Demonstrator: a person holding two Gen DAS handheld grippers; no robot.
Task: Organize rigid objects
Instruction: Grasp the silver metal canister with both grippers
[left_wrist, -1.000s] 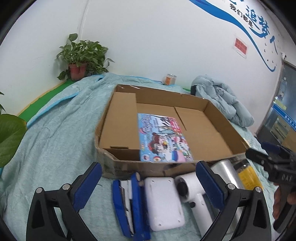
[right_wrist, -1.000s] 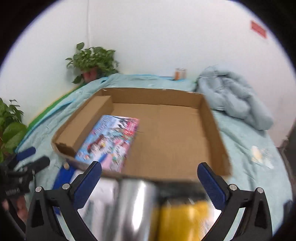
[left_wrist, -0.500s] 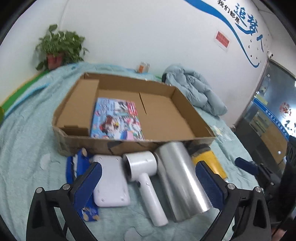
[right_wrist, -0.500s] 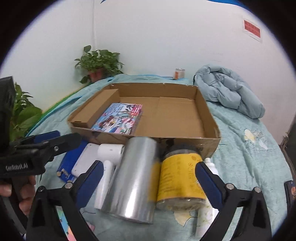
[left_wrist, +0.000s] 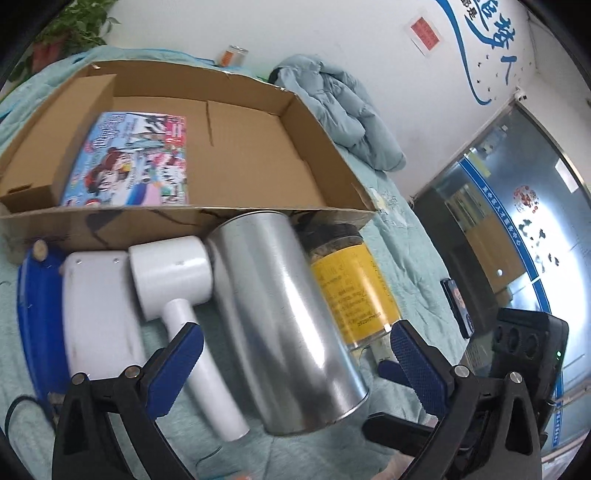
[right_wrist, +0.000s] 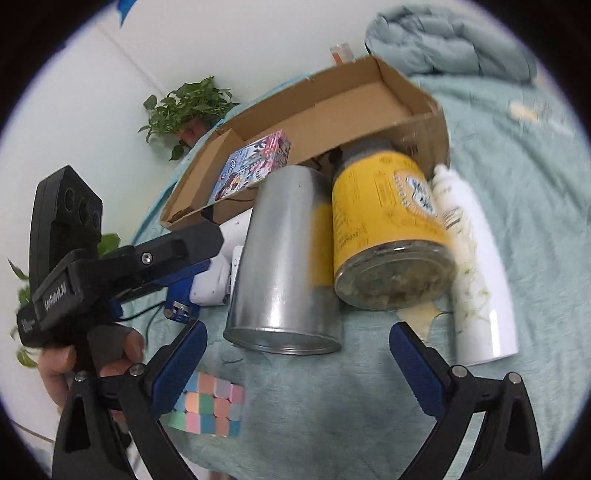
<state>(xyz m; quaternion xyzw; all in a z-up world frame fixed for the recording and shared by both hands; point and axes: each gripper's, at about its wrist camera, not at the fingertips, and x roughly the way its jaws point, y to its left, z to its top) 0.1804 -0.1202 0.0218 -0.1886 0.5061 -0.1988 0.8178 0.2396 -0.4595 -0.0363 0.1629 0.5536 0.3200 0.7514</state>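
Before the cardboard box (left_wrist: 258, 218), silver can (left_wrist: 284, 314) lying lengthwise toward it, left gripper (left_wrist: 295, 354) wide, right gripper (right_wrist: 295, 350) wide.

left gripper (left_wrist: 295, 350) nearer silver can (left_wrist: 280, 317) | right gripper (right_wrist: 295, 350) nearer, tilted

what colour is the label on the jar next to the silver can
Yellow, with dark print. The jar shows best in the right wrist view, lying beside the silver can.
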